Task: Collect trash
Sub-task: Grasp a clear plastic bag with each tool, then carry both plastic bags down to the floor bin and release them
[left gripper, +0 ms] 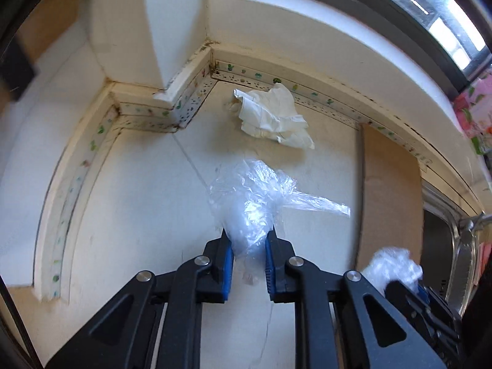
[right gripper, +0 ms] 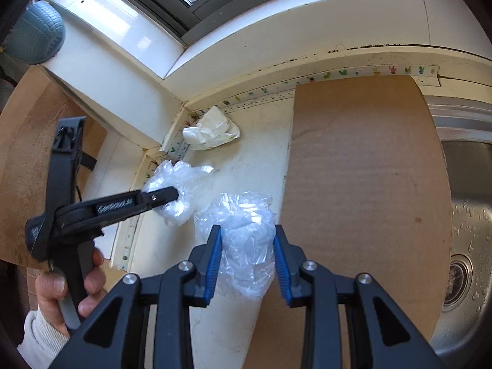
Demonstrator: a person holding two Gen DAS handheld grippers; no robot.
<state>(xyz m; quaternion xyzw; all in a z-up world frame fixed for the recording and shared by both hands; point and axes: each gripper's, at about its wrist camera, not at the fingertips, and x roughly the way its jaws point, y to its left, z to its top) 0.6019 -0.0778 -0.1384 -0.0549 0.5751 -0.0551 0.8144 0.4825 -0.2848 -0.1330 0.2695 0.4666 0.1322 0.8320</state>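
Countertop (left gripper: 129, 203): both hand-held grippers (left gripper: 246, 236) (right gripper: 247, 230) clamp clear plastic wads (left gripper: 255, 196) (right gripper: 246, 240)

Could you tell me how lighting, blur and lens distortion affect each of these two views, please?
Left wrist view: the window is blown out white; fisheye bends the counter's edge trim; the right tongs at the lower right edge are blurred. Right wrist view: daylight glares on the window sill; the clear plastic in the right tongs shows highlights; the sink curves near the rim.
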